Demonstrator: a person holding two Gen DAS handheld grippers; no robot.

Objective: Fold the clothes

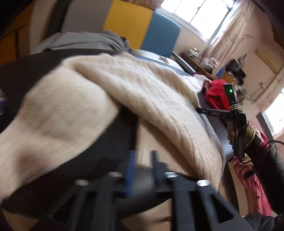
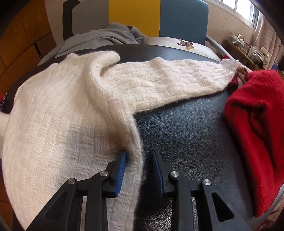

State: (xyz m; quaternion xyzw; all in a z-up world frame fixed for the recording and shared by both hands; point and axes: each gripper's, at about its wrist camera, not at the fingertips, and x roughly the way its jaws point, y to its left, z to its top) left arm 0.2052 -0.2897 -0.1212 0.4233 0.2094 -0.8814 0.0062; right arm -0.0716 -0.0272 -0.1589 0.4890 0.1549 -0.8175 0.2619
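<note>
A cream knit sweater lies spread on a black leather-like table top, one sleeve stretched out to the right. My right gripper is open and straddles the sweater's side edge near the armpit; the left blue pad touches the knit and the right pad stands apart from it. In the blurred left wrist view the sweater is bunched in folds. My left gripper sits low at its near edge, jaws apart, with cream fabric showing in the gap.
A red garment lies heaped at the table's right, against the sleeve's cuff. A grey garment rests at the far edge before a grey, yellow and blue chair back. A hand holds the other gripper's handle.
</note>
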